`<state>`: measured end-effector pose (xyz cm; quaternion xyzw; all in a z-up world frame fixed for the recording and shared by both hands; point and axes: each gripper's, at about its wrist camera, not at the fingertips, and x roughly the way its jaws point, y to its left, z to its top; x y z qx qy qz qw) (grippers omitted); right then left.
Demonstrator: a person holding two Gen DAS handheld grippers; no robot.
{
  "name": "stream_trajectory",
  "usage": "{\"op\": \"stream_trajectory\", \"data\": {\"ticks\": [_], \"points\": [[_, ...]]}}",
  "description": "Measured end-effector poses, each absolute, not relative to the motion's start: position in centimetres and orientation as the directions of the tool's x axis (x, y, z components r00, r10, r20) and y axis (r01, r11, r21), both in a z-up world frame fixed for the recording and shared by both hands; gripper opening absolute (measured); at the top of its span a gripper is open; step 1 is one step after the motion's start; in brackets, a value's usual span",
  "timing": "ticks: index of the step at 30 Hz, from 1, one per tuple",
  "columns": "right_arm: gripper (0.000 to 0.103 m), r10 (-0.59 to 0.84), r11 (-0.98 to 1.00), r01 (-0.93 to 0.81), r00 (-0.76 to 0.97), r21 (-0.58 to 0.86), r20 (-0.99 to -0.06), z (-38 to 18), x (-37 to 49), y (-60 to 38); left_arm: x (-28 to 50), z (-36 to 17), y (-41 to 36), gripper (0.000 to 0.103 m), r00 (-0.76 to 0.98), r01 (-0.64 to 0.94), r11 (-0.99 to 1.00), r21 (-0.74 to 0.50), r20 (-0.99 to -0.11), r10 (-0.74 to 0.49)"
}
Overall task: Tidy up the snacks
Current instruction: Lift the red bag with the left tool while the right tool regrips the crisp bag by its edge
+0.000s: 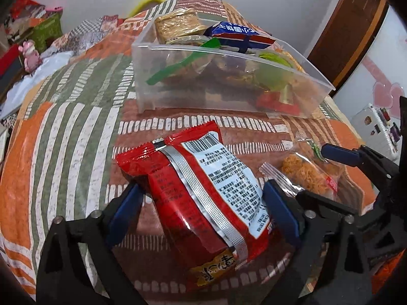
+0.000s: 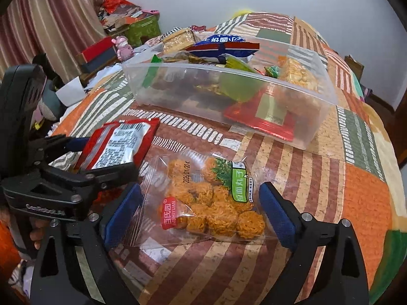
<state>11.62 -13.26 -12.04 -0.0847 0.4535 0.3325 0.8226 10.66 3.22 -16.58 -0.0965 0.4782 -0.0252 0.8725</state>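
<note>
A red snack packet (image 1: 203, 185) lies label up on the patchwork cloth, between the blue pads of my left gripper (image 1: 202, 185). The jaws stand wide; the right pad touches the packet's edge and a dark gap shows at the left pad. A clear bag of orange noodle balls (image 2: 211, 203) lies between the pads of my right gripper (image 2: 201, 186), which is open around it. Both grippers sit side by side; the left gripper (image 2: 101, 155) shows at the left of the right wrist view. A clear plastic bin (image 1: 229, 96) behind them holds several snacks.
The bin (image 2: 203, 86) holds a blue packet (image 2: 223, 45), green wrappers and a red and gold packet (image 2: 264, 119). Boxes and clutter (image 2: 127, 25) crowd the far left, beside a pink figurine (image 2: 123, 48). A curtain hangs at the left and a wall stands behind.
</note>
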Motion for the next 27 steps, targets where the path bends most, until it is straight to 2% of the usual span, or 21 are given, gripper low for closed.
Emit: {"op": "stream_trajectory", "data": {"ticks": [6, 11, 12, 14, 17, 21, 23, 25, 27], "points": [[0.084, 0.461, 0.770, -0.622, 0.394, 0.138, -0.795, -12.2, 11.4, -13.3, 10.7, -16.4, 2.7, 0.073, 0.557, -0.016, 0.985, -0.171, -0.820, -0.133], [0.057, 0.481, 0.763, -0.630, 0.403, 0.145, -0.779, -11.4, 11.1, -13.4, 9.9, -15.7, 2.3, 0.072, 0.583, -0.006, 0.989, -0.145, -0.804, -0.114], [0.055, 0.483, 0.762, -0.632, 0.408, 0.142, -0.775, -11.1, 11.0, -13.3, 9.6, -15.4, 2.2, 0.072, 0.595, 0.000, 0.991, -0.134, -0.797, -0.108], [0.044, 0.487, 0.758, -0.639, 0.414, 0.135, -0.769, -10.7, 10.9, -13.2, 8.9, -14.7, 2.2, 0.072, 0.611, 0.007, 0.992, -0.125, -0.785, -0.104], [0.034, 0.492, 0.754, -0.644, 0.428, 0.126, -0.758, -10.0, 10.8, -13.0, 8.2, -13.4, 2.4, 0.072, 0.638, 0.011, 0.992, -0.123, -0.763, -0.101], [0.030, 0.500, 0.756, -0.642, 0.442, 0.127, -0.744, -9.1, 10.8, -13.3, 7.7, -11.9, 2.8, 0.072, 0.669, 0.007, 0.992, -0.128, -0.737, -0.100], [0.015, 0.504, 0.761, -0.635, 0.446, 0.136, -0.740, -8.6, 11.0, -13.6, 7.6, -11.3, 2.9, 0.072, 0.679, 0.006, 0.991, -0.134, -0.727, -0.102], [0.016, 0.502, 0.767, -0.622, 0.426, 0.159, -0.753, -8.6, 11.5, -14.1, 7.6, -10.9, 2.8, 0.072, 0.685, 0.009, 0.991, -0.135, -0.721, -0.104], [0.023, 0.500, 0.778, -0.601, 0.416, 0.183, -0.760, -8.5, 12.0, -14.9, 7.5, -10.6, 2.7, 0.072, 0.692, 0.011, 0.991, -0.131, -0.714, -0.101]]}}
